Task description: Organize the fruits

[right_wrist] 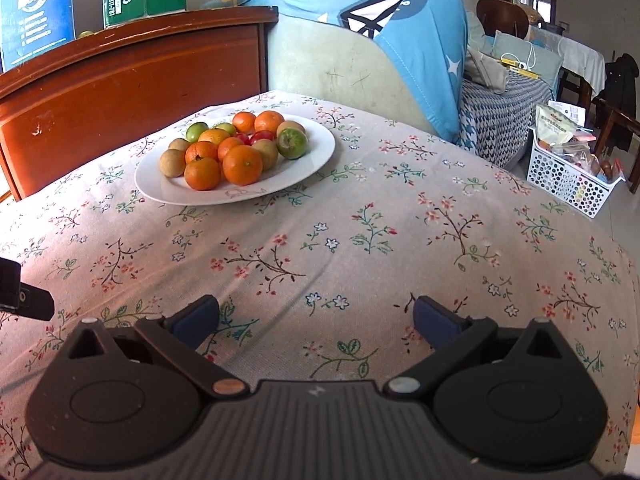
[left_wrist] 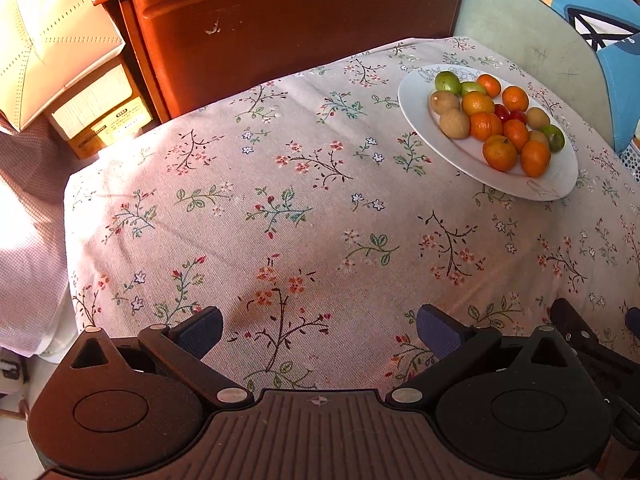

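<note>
A white oval plate sits on the floral tablecloth, heaped with several oranges, brown kiwis, green fruits and small red tomatoes. In the left wrist view it lies at the upper right; in the right wrist view, upper left of centre. My left gripper is open over bare cloth, well short of the plate. My right gripper is open too, with nothing between its blue pads.
A dark wooden headboard borders the table's far side, with cardboard boxes at its left. A pale chair back draped in blue cloth stands behind the plate. A white perforated basket sits on the floor at right.
</note>
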Tool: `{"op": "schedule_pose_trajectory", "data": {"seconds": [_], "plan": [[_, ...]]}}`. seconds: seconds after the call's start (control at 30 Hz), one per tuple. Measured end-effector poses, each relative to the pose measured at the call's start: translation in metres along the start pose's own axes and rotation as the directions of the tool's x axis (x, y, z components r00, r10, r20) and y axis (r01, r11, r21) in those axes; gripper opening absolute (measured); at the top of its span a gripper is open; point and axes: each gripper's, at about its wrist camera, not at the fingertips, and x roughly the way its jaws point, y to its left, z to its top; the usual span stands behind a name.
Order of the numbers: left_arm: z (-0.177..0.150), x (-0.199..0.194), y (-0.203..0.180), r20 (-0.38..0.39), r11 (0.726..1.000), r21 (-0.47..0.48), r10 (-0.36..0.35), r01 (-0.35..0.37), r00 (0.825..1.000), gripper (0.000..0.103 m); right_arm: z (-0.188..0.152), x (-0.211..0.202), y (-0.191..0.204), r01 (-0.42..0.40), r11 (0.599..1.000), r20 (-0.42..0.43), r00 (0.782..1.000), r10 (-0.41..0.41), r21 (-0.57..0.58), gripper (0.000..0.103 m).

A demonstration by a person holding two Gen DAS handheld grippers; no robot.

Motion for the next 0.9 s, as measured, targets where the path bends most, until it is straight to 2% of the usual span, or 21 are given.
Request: {"op": "schedule_pose_trajectory", "data": {"seconds": [0.43,0.53,0.63,0.9], "plan": [[0.000,-0.003,0.006,0.013,0.999,-0.023,0.026,-0.025,1.000,0.103,-0.001,0.000,0.000,0.000,1.000,0.001,1.000,0.000,-0.001,0.102],[0.000,-0.007,0.010,0.014,0.999,-0.043,0.010,-0.009,1.000,0.103,-0.001,0.000,0.000,0.000,1.000,0.001,1.000,0.000,-0.001,0.102],[-0.002,-0.012,0.008,0.020,0.999,-0.019,0.031,-0.030,0.999,0.103,-0.001,0.000,0.000,0.000,1.000,0.002,1.000,0.000,-0.001,0.102],[-0.009,-0.004,0.016,0.004,0.998,-0.054,0.008,-0.008,1.000,0.103,-0.001,0.000,0.000,0.000,1.000,0.002,1.000,0.000,-0.001,0.102]]}}
